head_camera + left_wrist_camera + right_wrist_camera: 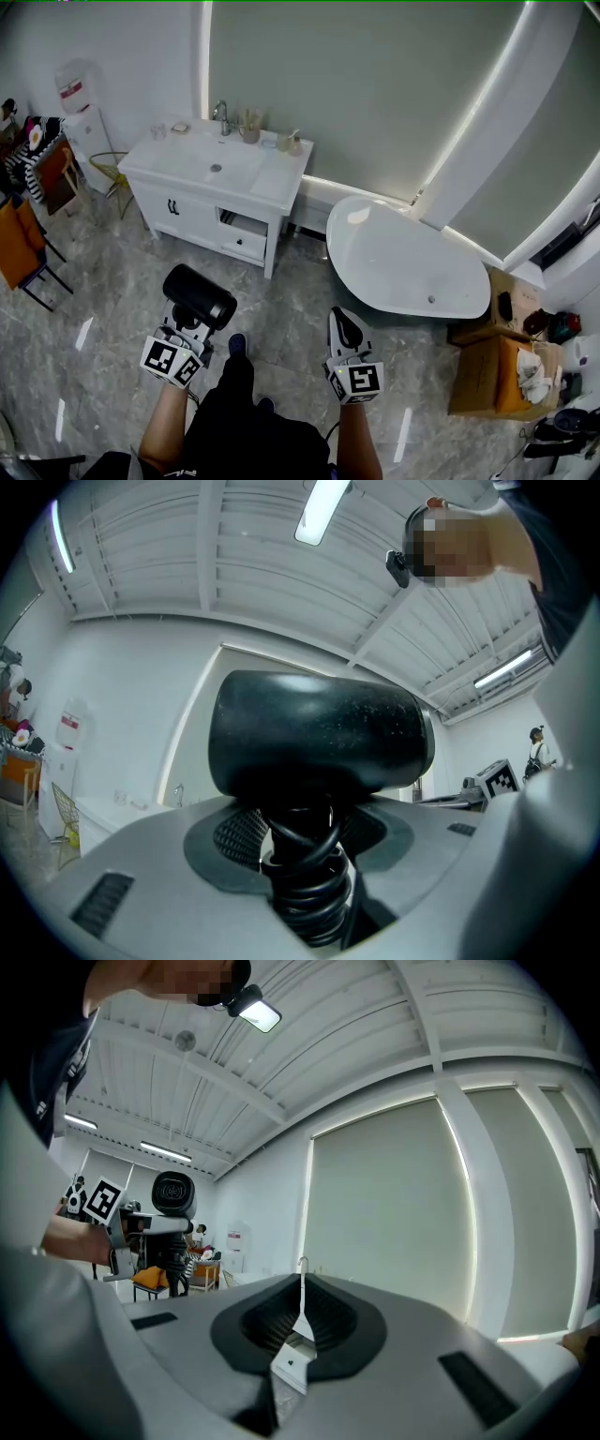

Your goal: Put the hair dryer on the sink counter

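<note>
A black hair dryer [199,296] stands up out of my left gripper [186,324], its barrel lying crosswise above the jaws. In the left gripper view the barrel [319,731] fills the middle, and the jaws are shut on the handle, which has the black cord [306,874] wound round it. The white sink counter [274,180] stands some way ahead across the floor, with a basin and a faucet [223,116]. My right gripper [346,321] is held level beside the left, shut with nothing in it. The right gripper view shows the hair dryer [172,1194] off to the left.
A white bathtub [408,259] lies ahead to the right. Cups and small bottles [249,131] stand at the back of the counter. A water dispenser [81,112] and orange chairs [19,246] are at the left, cardboard boxes [497,367] at the right. Grey marble floor [300,291] lies in between.
</note>
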A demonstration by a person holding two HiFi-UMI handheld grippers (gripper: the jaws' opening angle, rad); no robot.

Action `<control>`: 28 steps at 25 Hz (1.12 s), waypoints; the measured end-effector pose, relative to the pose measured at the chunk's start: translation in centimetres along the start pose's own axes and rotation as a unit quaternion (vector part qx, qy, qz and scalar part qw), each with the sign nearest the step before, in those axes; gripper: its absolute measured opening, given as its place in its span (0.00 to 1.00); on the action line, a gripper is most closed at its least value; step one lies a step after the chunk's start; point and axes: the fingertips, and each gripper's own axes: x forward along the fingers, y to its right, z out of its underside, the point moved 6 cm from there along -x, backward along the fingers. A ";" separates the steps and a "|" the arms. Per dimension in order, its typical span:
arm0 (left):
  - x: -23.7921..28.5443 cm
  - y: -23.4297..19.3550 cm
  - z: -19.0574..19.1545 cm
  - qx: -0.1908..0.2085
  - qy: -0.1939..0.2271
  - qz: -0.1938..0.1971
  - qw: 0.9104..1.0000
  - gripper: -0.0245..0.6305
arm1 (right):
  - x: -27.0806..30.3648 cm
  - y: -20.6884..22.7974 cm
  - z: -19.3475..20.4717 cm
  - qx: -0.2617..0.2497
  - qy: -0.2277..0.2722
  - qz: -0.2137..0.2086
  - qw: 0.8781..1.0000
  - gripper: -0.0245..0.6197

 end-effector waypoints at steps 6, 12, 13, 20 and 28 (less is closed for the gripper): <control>2.5 -1.5 0.1 0.003 0.008 0.005 1.000 0.38 | 2.5 0.5 0.5 -0.011 -0.009 0.000 1.000 0.09; 4.8 -3.0 0.6 0.001 0.009 0.001 1.000 0.38 | 5.0 1.7 0.6 -0.007 -0.009 -0.002 1.000 0.09; 5.1 -3.1 0.7 0.001 0.010 0.000 1.000 0.38 | 5.4 2.0 0.6 -0.004 -0.008 -0.002 1.000 0.09; 8.5 -5.1 1.5 -0.005 0.012 0.002 1.000 0.38 | 9.1 3.3 0.5 -0.004 -0.003 -0.005 1.000 0.09; 14.7 -8.6 1.6 -0.010 0.013 0.004 1.000 0.38 | 15.0 6.5 0.1 -0.004 -0.011 0.003 1.000 0.09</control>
